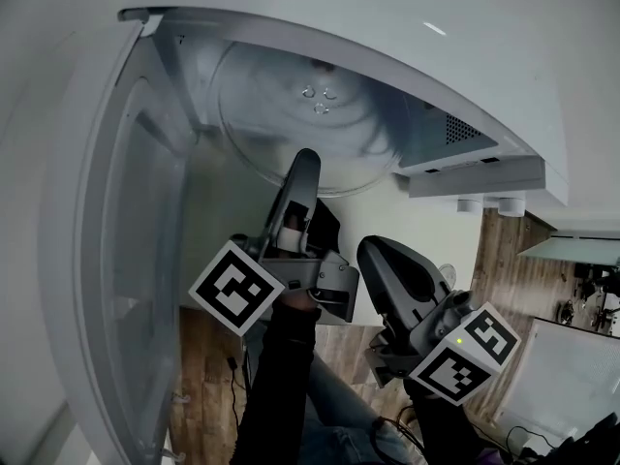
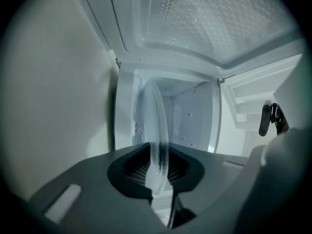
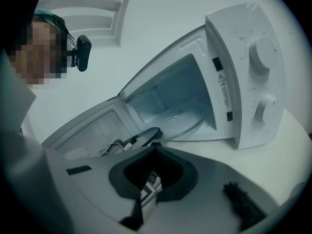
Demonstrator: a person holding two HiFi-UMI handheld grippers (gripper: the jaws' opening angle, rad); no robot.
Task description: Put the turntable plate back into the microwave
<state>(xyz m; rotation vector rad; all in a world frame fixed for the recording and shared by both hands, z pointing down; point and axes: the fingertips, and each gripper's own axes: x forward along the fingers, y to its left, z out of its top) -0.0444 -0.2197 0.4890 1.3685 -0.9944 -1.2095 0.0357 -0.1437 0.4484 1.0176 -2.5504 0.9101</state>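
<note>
plate (image 1: 281,124): near rim behind left claw (image 1: 305,158) | door (image 1: 107,260): cut off below

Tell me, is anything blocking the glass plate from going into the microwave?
Nothing visible. The door is open, the left gripper holds the glass plate at the opening, and nothing else shows inside the microwave.

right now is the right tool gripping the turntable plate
No, the right tool is shut on nothing; the left tool clamps the turntable plate by its rim.
</note>
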